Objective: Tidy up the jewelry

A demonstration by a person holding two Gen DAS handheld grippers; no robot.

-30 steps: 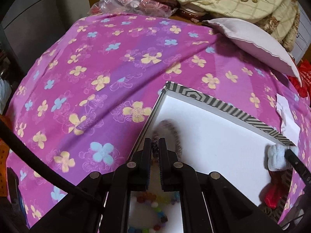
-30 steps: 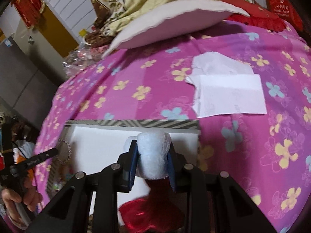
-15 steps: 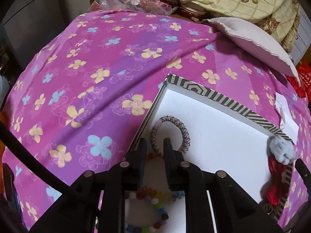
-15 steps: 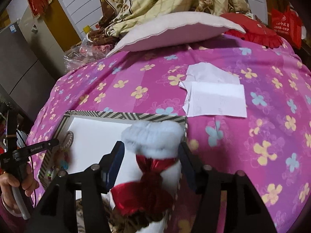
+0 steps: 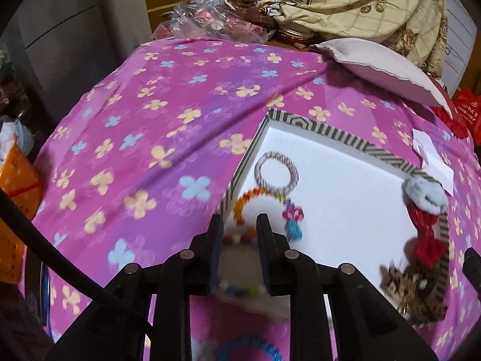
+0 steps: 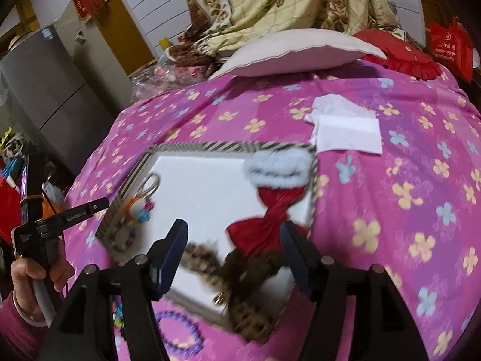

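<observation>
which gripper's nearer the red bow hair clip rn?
Right. The right gripper hangs open straight over the red bow hair clip; the left gripper sits across the tray by the bracelets.

Both wrist views look down, sharing the tray (image 5: 342, 134).

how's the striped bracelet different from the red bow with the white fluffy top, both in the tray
The striped bracelet is a thin closed ring with an open middle; the red bow is a solid, pinched-waist fabric piece capped with white fluff. The bracelet lies by the tray's left wall, next to an orange beaded bracelet; the bow sits at the opposite right edge, its fluff over the rim. The bracelet looks smaller. Both rest on the tray, and neither is gripped.
</observation>
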